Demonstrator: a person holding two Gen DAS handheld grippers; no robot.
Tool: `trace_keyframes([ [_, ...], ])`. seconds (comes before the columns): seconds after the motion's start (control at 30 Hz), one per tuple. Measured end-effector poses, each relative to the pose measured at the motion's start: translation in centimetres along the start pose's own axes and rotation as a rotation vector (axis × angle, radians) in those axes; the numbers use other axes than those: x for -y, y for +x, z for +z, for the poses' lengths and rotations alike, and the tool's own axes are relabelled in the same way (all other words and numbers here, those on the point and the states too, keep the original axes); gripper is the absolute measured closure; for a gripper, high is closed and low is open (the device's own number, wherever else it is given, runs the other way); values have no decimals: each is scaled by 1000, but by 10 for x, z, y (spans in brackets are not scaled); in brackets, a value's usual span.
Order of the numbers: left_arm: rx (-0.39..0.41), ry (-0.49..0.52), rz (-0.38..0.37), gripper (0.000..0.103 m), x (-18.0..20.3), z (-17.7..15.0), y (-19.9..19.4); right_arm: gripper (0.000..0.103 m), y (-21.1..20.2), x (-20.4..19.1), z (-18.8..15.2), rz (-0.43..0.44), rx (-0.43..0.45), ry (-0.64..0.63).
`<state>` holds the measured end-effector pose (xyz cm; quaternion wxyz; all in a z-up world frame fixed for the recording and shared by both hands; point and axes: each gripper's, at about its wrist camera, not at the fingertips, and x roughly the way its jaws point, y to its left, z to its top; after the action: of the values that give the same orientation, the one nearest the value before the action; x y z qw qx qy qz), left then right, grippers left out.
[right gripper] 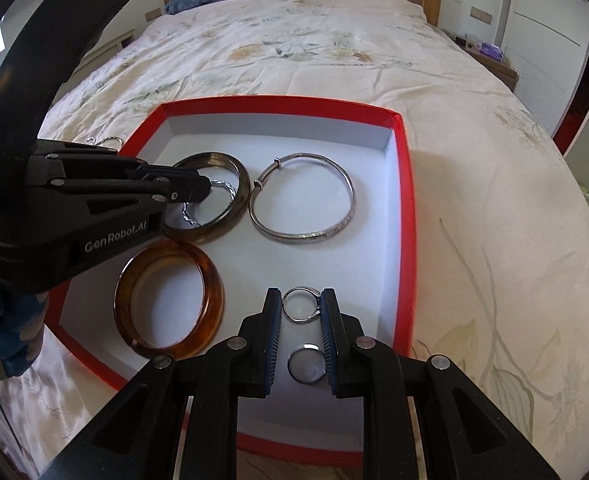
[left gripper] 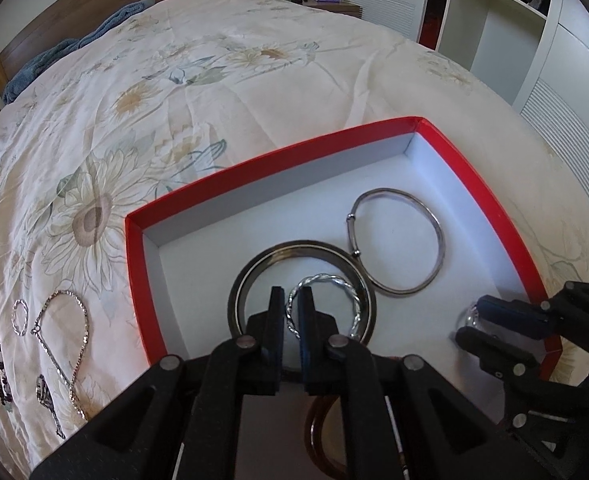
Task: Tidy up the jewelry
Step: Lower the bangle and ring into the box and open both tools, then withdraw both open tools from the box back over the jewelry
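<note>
A floral bedspread is seen beyond both grippers, with a red-walled box laid on it beneath them. The left gripper, marked "GenRobot.AI", is clenched on a twisted silver bangle inside a dark bangle. A silver ring is grasped between the pads of the right gripper.

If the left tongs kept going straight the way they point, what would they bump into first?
Probably the white floor of the red box, inside the dark bangle. The left tongs already pinch the twisted silver bracelet, though depth is hard to judge.
</note>
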<state>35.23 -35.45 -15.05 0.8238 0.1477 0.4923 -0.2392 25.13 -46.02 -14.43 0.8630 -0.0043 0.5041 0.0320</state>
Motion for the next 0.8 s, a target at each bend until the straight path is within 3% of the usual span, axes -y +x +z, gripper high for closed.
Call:
trace_keyframes([
  [0.2, 44, -16, -37, 89, 3, -4, -29, 79, -28, 6, -6, -6, 36, 51],
  [0.3, 94, -8, -46, 76, 9, -10, -59, 75, -52, 5, -11, -11, 68, 75],
  [0.57, 156, -25, -70, 76, 3, -47, -132, 72, -122, -18, -27, -21, 153, 123],
  [0.8, 187, -44, -14, 76, -23, -104, -197, 72, -179, -64, -48, 2, 217, 117],
])
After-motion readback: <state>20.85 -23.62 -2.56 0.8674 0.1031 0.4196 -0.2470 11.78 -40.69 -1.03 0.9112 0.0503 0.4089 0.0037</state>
